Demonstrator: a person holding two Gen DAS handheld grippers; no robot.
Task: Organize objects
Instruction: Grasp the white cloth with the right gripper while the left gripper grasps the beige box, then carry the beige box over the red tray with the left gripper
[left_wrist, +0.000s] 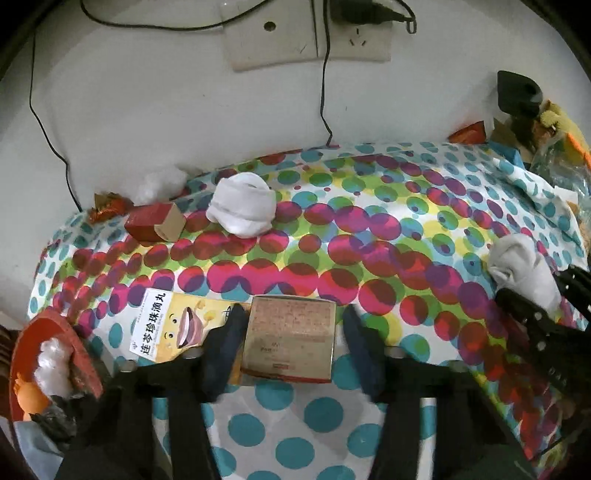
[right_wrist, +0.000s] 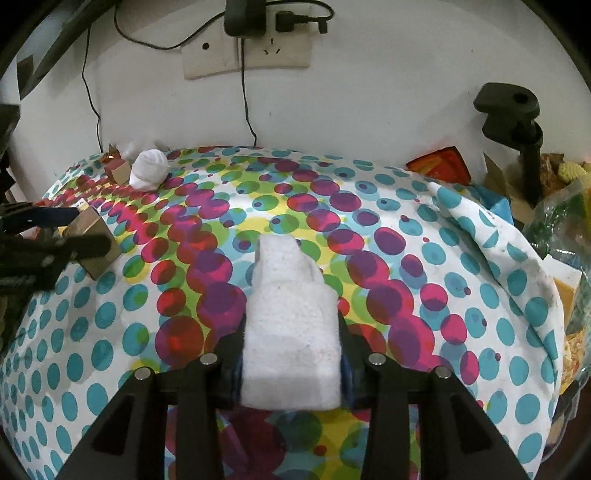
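My left gripper (left_wrist: 293, 317) points down at the spotted tablecloth (left_wrist: 332, 229), its jaws closed on a tan cardboard box (left_wrist: 290, 343) that stands between the two dark fingers. From the right wrist view the same box (right_wrist: 96, 254) sits tilted in the left gripper (right_wrist: 88, 229) at the far left. My right gripper (right_wrist: 291, 328) is shut on a white rolled sock (right_wrist: 288, 284) that sticks out forward past the fingertips. In the left wrist view that sock (left_wrist: 517, 266) shows at the right edge in the black right gripper (left_wrist: 543, 310).
A second white sock bundle (left_wrist: 242, 206) and a red box (left_wrist: 155, 223) lie near the wall. A yellow medicine box (left_wrist: 166, 328) lies left of my left fingers. An orange container (left_wrist: 22, 354) holds odds and ends. A black clamp (right_wrist: 513, 118) and clutter stand at the right.
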